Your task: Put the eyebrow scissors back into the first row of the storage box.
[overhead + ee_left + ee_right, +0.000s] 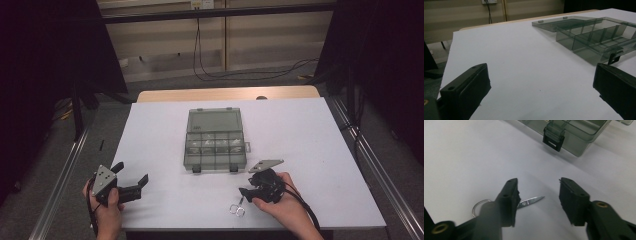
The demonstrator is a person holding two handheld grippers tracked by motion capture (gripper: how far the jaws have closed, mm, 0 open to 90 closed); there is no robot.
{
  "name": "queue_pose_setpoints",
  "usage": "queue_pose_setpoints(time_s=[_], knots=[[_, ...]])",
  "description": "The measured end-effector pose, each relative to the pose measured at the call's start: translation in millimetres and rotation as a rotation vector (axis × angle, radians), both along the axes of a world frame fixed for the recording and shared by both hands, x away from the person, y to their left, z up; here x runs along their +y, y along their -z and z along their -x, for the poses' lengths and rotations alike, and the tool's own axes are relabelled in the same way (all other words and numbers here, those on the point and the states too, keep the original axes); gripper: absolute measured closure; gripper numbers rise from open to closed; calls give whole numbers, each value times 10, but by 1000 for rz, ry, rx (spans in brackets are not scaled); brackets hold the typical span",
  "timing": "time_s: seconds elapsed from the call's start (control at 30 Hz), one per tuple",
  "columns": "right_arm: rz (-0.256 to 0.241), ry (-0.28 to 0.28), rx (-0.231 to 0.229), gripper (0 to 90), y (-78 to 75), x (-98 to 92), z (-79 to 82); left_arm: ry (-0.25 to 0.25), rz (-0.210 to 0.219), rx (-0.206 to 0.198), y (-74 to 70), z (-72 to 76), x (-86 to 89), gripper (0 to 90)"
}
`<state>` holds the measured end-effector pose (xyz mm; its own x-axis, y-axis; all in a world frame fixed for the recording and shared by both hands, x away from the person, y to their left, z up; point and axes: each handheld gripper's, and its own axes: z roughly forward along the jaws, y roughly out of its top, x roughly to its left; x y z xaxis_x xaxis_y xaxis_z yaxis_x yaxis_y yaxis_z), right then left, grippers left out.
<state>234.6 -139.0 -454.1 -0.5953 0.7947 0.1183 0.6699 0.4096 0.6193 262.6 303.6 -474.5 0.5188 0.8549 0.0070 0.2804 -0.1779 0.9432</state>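
Note:
A small pair of steel scissors [532, 200] lies flat on the white table sheet, its ring handles [237, 210] near the front edge. My right gripper [539, 191] is open just above the scissors, with its left jaw over their middle and the blade tip between the jaws. In the high view the right gripper [245, 194] sits at the front right of centre. My left gripper [132, 173] rests at the front left, wide open with nothing in it [541, 75]. A smoky clear compartment box [215, 145] stands open mid-table.
The box lid [214, 121] lies folded back flat behind the tray, and two black latches [553, 138] hang at its front wall. Several small parts sit in its middle row. The box [596, 37] is to the right ahead of the left gripper. Metal rails run along both table sides.

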Motion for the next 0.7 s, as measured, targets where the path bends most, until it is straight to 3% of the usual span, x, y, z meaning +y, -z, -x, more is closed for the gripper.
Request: queue_pose_setpoints(time_s=[0.13,0.2,0.23,0.4,0.7], knots=[[-20,-1,-8,771,3,-34,13,9,-4,2,2,-6,-4,6],[-13,0,-11,820,10,-38,12,5,-6,1,2,-4,-5,7],[7,23,26,900,22,-34,21,5,-5,1,3,-4,-5,7],[30,8,64,900,106,-16,2,-1,-3,1,4,-7,-8,7],[-1,13,40,900,144,67,-45,-1,-4,4,6,-7,-12,7]])
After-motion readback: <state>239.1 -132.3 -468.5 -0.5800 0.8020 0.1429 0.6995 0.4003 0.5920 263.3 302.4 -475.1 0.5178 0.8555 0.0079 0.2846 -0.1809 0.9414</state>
